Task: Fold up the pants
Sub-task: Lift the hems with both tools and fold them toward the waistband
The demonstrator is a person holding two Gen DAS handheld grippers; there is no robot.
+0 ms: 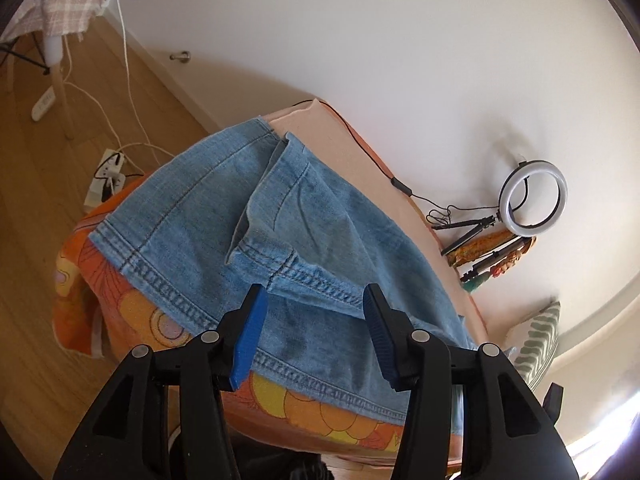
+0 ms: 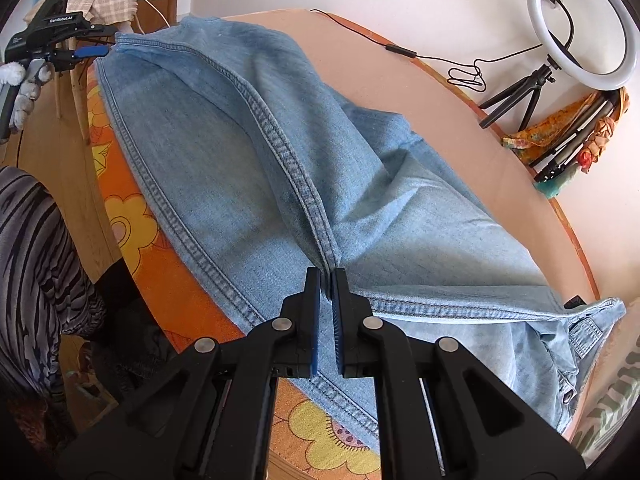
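Observation:
Light blue denim pants (image 2: 248, 152) lie along a table (image 2: 392, 92) covered in peach cloth, the waist at the right end (image 2: 576, 328). In the left wrist view the hem ends of the pants (image 1: 208, 216) lie one partly over the other. My left gripper (image 1: 314, 300) is open, jaws wide, just above the near hems, holding nothing. It also shows at the far left in the right wrist view (image 2: 96, 50). My right gripper (image 2: 327, 276) is shut on the inseam ridge of the pants near the crotch.
An orange flowered cloth (image 2: 132, 216) hangs over the table's near edge. A ring light on a tripod (image 2: 580, 24) and a bundle of sticks (image 2: 568, 144) stand at the far right by the wall. A power strip (image 1: 106, 178) with cords lies on the wooden floor.

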